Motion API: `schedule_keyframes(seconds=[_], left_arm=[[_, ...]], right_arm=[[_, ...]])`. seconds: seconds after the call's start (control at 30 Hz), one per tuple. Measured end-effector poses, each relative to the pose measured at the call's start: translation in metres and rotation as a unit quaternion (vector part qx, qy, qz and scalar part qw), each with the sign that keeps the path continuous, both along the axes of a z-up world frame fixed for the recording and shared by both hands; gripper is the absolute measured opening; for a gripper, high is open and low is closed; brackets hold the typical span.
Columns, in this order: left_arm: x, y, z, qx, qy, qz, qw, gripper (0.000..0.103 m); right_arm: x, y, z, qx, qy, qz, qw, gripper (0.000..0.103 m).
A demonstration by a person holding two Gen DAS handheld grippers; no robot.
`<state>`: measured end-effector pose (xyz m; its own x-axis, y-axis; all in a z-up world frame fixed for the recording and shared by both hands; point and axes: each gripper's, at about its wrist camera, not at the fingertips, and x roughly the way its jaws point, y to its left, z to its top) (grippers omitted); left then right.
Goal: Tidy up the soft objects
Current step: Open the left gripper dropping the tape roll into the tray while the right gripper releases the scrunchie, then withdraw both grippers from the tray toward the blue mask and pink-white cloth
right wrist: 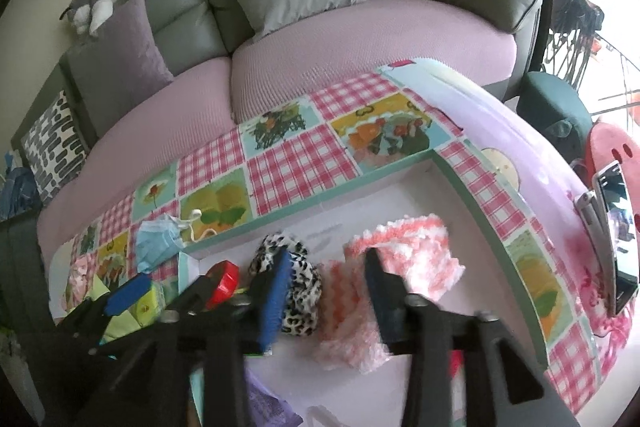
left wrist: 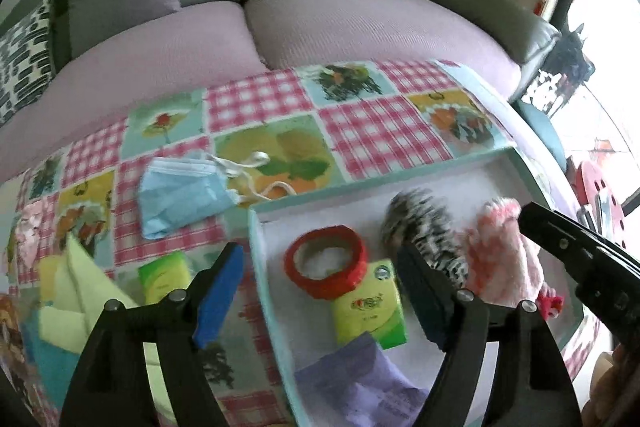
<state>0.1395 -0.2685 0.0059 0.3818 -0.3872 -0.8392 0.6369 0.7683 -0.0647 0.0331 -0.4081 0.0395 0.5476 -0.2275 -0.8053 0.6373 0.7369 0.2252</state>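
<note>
A white box with a teal rim [left wrist: 256,247] sits on the patchwork tablecloth. Inside lie a red tape roll [left wrist: 326,267], a green tissue pack [left wrist: 372,311], a leopard-print cloth [left wrist: 424,227], a pink fluffy cloth [left wrist: 500,255] and a purple packet [left wrist: 360,383]. My left gripper [left wrist: 320,293] is open above the tape roll and the green pack and touches neither. My right gripper [right wrist: 328,297] is open over the pink fluffy cloth [right wrist: 404,247], which lies loose between its fingers. The leopard-print cloth [right wrist: 300,279] is just left of them. A blue face mask [left wrist: 180,199] lies on the table outside the box.
Left of the box are a second green pack [left wrist: 164,275] and folded yellow-green cloths [left wrist: 80,287]. A phone on a stand [right wrist: 612,239] is at the table's right edge. A pink and grey sofa [right wrist: 360,39] with cushions runs behind the table.
</note>
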Motion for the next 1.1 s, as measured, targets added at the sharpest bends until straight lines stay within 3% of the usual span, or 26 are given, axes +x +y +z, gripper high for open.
schedule_keyframes(seconds=[0.03,0.17,0.37,0.67,0.8,0.97,1.1], left_arm=[[0.001,0.003,0.002,-0.001,-0.002,0.008,1.0000,0.090],[0.012,0.023,0.011,0.000,-0.005,0.060,0.9982,0.090],[0.023,0.060,0.027,0.017,-0.018,0.128,0.9915,0.090],[0.030,0.122,0.052,0.008,-0.031,0.183,0.9825,0.090],[0.037,0.153,0.055,0.003,-0.029,0.217,0.9756,0.090],[0.044,0.182,0.055,0.027,-0.042,0.253,0.9661,0.090],[0.049,0.210,0.054,0.014,-0.028,0.281,0.9591,0.090]], right_arm=[[-0.001,0.000,0.002,-0.002,-0.002,-0.001,1.000,0.053],[-0.004,-0.001,0.006,-0.010,0.002,-0.008,1.000,0.064],[-0.001,-0.001,-0.001,-0.013,0.029,-0.010,0.999,0.073],[0.013,0.018,-0.008,-0.025,0.051,0.016,0.998,0.096],[0.023,0.031,-0.011,-0.030,0.059,0.035,0.997,0.098],[0.035,0.050,-0.016,-0.031,0.066,0.062,0.995,0.101],[0.042,0.063,-0.016,-0.032,0.064,0.076,0.995,0.103]])
